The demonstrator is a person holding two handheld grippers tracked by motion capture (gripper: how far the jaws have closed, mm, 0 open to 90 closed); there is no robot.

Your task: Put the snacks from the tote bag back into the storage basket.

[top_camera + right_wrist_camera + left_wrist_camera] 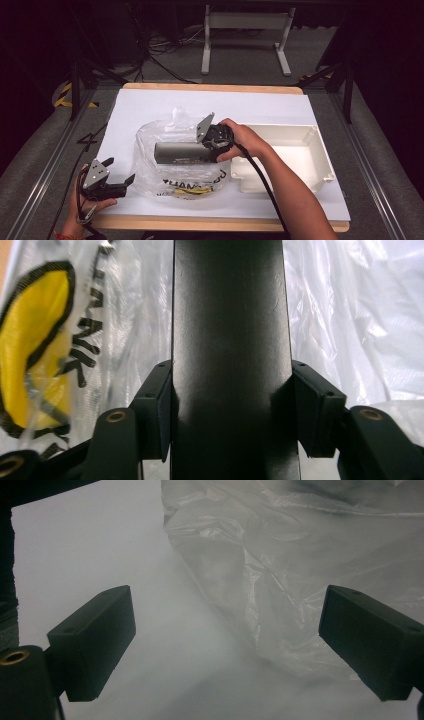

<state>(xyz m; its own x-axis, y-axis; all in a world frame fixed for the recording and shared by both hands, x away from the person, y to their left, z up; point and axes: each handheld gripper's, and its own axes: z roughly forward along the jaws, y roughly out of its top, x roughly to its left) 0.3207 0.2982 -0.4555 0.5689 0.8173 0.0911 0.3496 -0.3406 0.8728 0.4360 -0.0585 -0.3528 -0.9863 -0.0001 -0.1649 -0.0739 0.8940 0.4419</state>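
Observation:
My right gripper (pixel 212 145) is shut on one end of a long dark grey box (pixel 180 152) and holds it level above a crumpled clear plastic bag (pixel 155 182) with a yellow and black print. In the right gripper view both pads (pixel 162 400) press the sides of the box (pixel 230 330), and the bag's yellow print (pixel 35 340) lies below. My left gripper (pixel 120 170) rests at the table's front left, beside the bag, jaws wide apart. Between them in the left gripper view is bare white surface, with the bag (pixel 300 570) just ahead of the left gripper (pixel 227 630).
A white rectangular tray (pixel 320 150) stands right of the bag, under the person's right forearm. White paper (pixel 150 100) covers the wooden table. Metal rails run along both sides, and a desk frame stands on the floor behind.

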